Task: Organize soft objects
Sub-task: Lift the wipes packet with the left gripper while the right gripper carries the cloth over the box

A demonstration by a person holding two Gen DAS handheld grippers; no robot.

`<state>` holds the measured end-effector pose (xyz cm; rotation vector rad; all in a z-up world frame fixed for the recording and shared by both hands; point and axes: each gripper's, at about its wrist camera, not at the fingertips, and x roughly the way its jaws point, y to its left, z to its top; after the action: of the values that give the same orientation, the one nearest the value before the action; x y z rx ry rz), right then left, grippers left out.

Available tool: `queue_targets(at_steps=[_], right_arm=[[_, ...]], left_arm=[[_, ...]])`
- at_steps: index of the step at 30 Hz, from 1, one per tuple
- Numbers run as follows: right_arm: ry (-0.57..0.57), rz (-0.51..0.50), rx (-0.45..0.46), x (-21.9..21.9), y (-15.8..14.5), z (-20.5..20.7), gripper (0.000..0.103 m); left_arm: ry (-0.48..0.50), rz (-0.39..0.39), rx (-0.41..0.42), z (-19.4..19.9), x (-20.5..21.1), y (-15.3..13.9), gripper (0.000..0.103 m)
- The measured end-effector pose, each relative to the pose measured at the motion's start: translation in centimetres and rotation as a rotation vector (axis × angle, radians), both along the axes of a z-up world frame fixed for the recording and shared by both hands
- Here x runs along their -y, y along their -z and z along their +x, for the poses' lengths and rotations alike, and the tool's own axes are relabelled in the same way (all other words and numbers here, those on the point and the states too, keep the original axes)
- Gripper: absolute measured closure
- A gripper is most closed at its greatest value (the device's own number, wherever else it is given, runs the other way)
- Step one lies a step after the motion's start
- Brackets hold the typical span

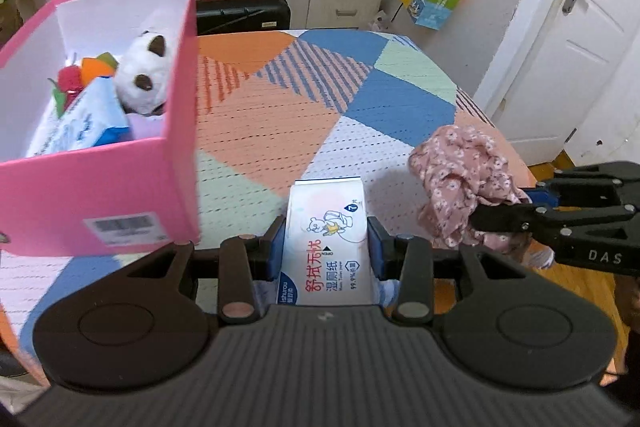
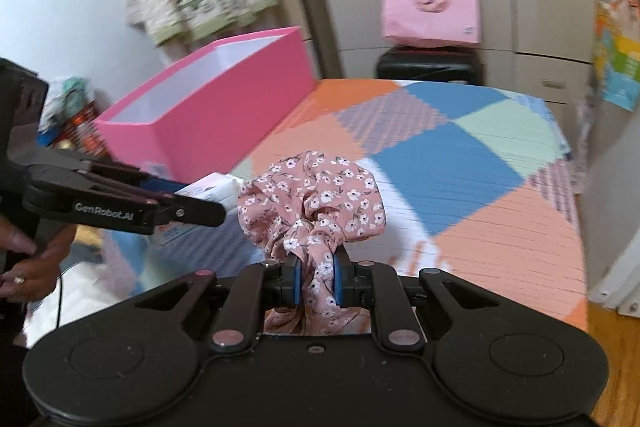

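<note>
Left gripper [image 1: 326, 245] squeezing a white wipes pack [image 1: 330, 239] above the patchwork bed cover [image 1: 256, 131], right gripper [image 2: 316, 283] pinching a bunched pink flowery cloth [image 2: 312, 199], maybe lifted off the bed, pink box [image 1: 100, 195] just left holding a panda plush [image 1: 146, 75].

The left tongs [image 1: 326, 247] point forward, their blue-padded fingers [image 1: 276, 247] set apart and pressed against both sides of a held packet. The right tongs [image 2: 316, 281] are nearly closed, blue pads [image 2: 297, 283] pinching a bunch of fabric. In the right wrist view, the person's bare left hand [image 2: 24, 267], wearing a ring, grips the left tool's handle.
</note>
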<state>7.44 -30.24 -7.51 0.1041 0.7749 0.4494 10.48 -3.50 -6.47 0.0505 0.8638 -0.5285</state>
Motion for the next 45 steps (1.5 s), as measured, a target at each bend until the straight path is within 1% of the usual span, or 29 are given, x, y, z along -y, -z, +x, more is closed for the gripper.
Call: queue_targets(at_steps=[3, 6, 10, 13, 15, 17, 19, 20, 23, 27, 29, 32, 40, 45], right_arm=[[-0.048, -0.008, -0.011, -1.0, -0.8, 0.0, 0.084], [-0.091, 0.0, -0.025, -1.9, -1.5, -0.1, 0.084], [-0.136, 0.024, -0.054, -2.8, -2.3, -0.2, 0.084], [-0.162, 0.031, -0.055, -3.7, -3.1, -0.1, 0.084], [-0.179, 0.036, -0.049, -4.2, -3.8, -0.1, 0.084], [-0.194, 0.038, -0.038, -4.8, -4.5, 0.0, 0.083], [-0.215, 0.035, -0.008, -5.4, -5.1, 0.3, 0.082], [-0.219, 0.047, 0.011, -5.6, -5.3, 0.5, 0.081], [-0.229, 0.088, 0.029, -6.3, -5.6, 1.3, 0.081], [-0.242, 0.096, 0.076, -7.3, -6.5, 2.4, 0.081], [-0.246, 0.099, 0.093, -7.8, -7.0, 3.2, 0.081], [-0.252, 0.094, 0.119, -8.8, -7.6, 4.4, 0.081], [-0.278, 0.136, 0.142, -11.8, -8.7, 8.0, 0.081], [-0.295, 0.137, 0.163, -13.8, -9.9, 10.0, 0.081]], left_arm=[[-0.014, 0.022, 0.01, -0.6, -1.0, -0.3, 0.063], [-0.014, 0.0, -0.019, -0.8, -2.0, -0.5, 0.063], [-0.009, 0.003, -0.029, -1.4, -3.1, -1.1, 0.063], [0.013, -0.018, -0.055, -1.7, -4.2, -2.0, 0.063], [0.027, -0.028, -0.055, -2.0, -5.0, -2.9, 0.063], [0.033, -0.031, -0.036, -2.3, -5.6, -4.0, 0.063], [0.039, -0.031, -0.007, -2.5, -6.3, -4.9, 0.063], [0.035, -0.031, 0.011, -2.6, -6.6, -5.4, 0.063], [0.021, -0.036, 0.066, -2.6, -7.6, -6.7, 0.063], [0.004, -0.052, 0.115, -1.9, -8.7, -7.7, 0.063], [0.002, -0.04, 0.137, -1.3, -9.0, -7.9, 0.063], [-0.02, -0.029, 0.159, -0.3, -9.7, -8.0, 0.063], [-0.074, -0.077, 0.176, 2.8, -11.6, -8.8, 0.063], [-0.103, -0.127, 0.213, 4.8, -12.6, -9.7, 0.063]])
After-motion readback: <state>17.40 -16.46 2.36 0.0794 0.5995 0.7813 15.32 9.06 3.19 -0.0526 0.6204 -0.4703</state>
